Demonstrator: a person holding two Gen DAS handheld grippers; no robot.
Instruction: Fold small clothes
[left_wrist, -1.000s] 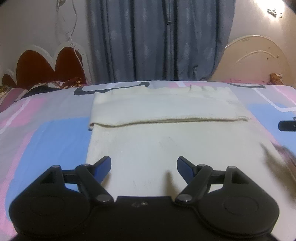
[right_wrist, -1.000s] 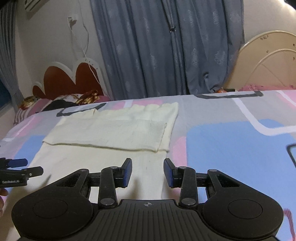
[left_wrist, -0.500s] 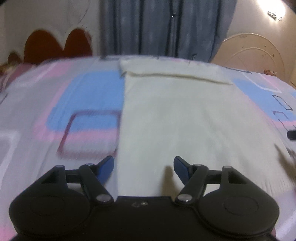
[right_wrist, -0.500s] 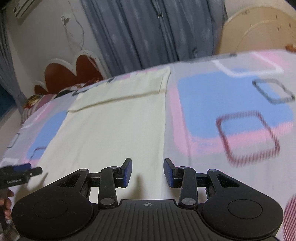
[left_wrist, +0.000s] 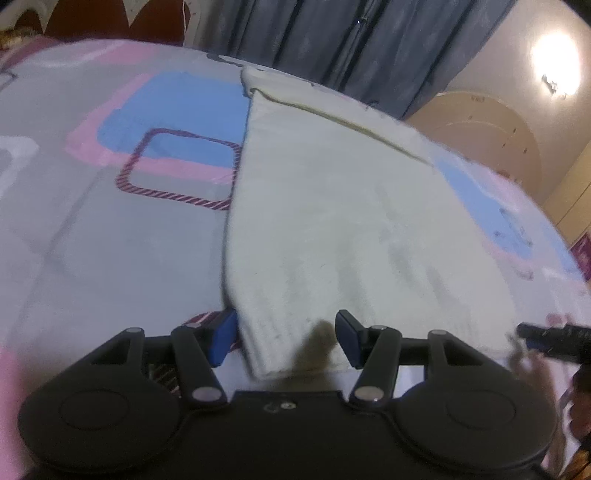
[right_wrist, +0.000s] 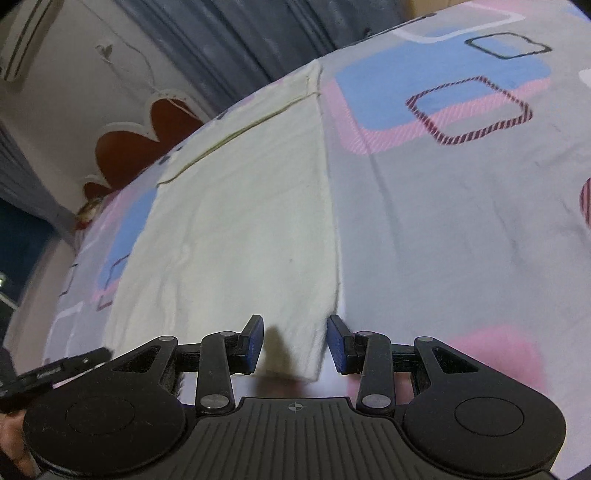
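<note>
cream cloth (left_wrist: 332, 229) lies flat on the bedsheet (left_wrist: 110, 258), far end folded over. left gripper (left_wrist: 286, 338) sits at its near left corner: jaws have just been closing, now mid-wide, corner betw them, pads not pressing on it. right gripper (right_wrist: 295, 341) at near right corner (right_wrist: 303, 354), jaws narrower but apart, cloth edge in the gap, not pinched. the other gripper's tip shows at each view's edge. curtain (left_wrist: 351, 44) and headboard (right_wrist: 136, 140) behind.
</note>
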